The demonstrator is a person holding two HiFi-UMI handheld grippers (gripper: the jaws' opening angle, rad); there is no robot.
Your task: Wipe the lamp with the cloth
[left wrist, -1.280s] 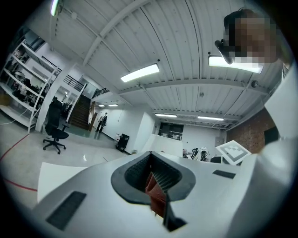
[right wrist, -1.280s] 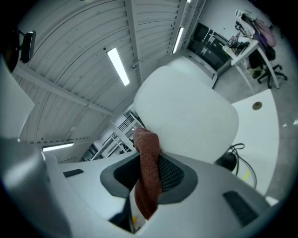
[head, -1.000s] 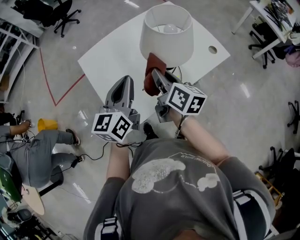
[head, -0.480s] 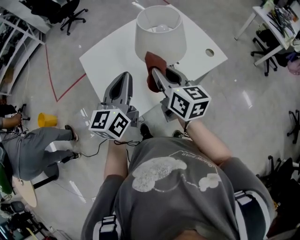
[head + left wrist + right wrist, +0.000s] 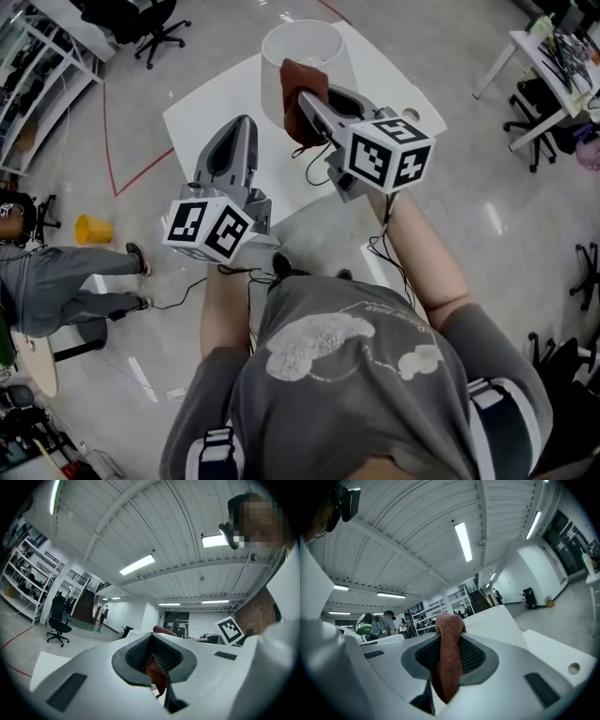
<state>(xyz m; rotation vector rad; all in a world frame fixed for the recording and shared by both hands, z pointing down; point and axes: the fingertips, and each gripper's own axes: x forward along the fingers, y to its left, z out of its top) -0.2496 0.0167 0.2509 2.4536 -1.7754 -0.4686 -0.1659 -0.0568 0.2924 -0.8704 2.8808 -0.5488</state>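
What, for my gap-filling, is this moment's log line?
right tongs: shut on cloth | cloth: against lampshade | left tongs: shut, empty

Cloth (image 5: 294, 112): plain rust red. Lamp (image 5: 281, 42) shade: off-white. Desk (image 5: 202, 117): white. Left gripper (image 5: 240, 125), right gripper (image 5: 303, 94): pale grey shells, dark grey ribbed fingers (image 5: 474, 657), cubes patterned with black-and-white squares. Floor (image 5: 487, 216): glossy light grey, red tape line (image 5: 108, 159)
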